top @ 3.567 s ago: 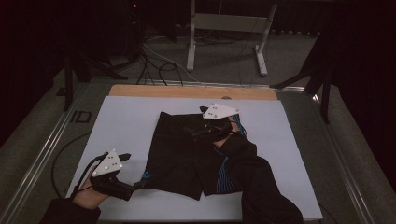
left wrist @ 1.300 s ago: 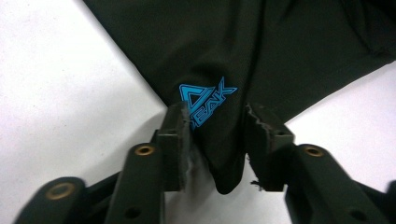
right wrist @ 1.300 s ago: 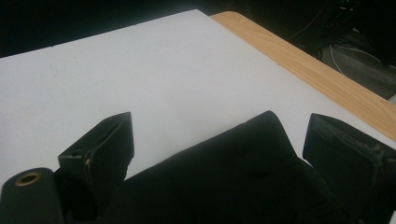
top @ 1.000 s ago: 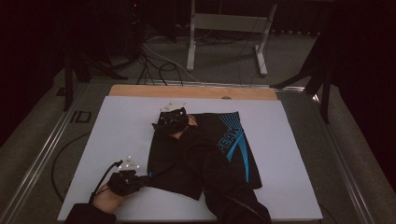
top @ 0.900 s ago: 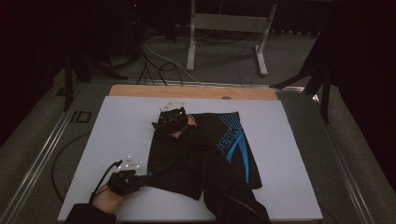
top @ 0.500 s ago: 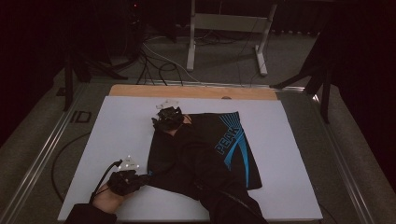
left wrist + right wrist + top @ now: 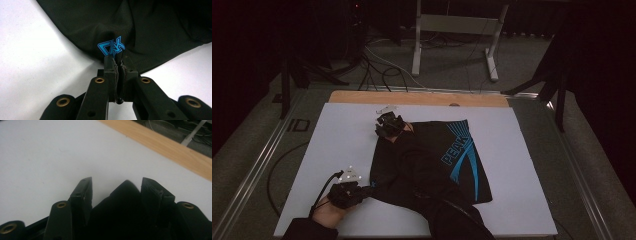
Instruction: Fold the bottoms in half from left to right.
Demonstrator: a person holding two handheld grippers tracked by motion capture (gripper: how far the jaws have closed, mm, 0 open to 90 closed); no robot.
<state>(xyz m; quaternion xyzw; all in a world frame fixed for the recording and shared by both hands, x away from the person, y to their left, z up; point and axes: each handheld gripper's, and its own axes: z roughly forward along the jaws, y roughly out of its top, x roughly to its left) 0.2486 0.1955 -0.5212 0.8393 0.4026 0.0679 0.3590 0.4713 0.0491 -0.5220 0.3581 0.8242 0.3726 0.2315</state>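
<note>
Left gripper view shows the left gripper [image 7: 117,62] clamped on the black shorts [image 7: 150,27]; the right gripper's [image 7: 116,187] half-open jaws, just closing, straddle a corner.

The high view is dim and underexposed: the room beyond the table [image 7: 337,145] sinks into near black, only the white tabletop catches soft light from above, and the black shorts [image 7: 427,160] merge with the dark sleeve so their folds barely read. In the left gripper view the light is brighter and even, the white surface left of the fingers [image 7: 110,67] nearly glares, the blue logo just past the fingertips is sharp, and the gripper's body at the bottom edge is soft. In the right gripper view the fingers [image 7: 82,192] are slightly blurred, the black cloth between them is a featureless dark mass, and the wooden table edge [image 7: 160,145] beyond is out of focus.
</note>
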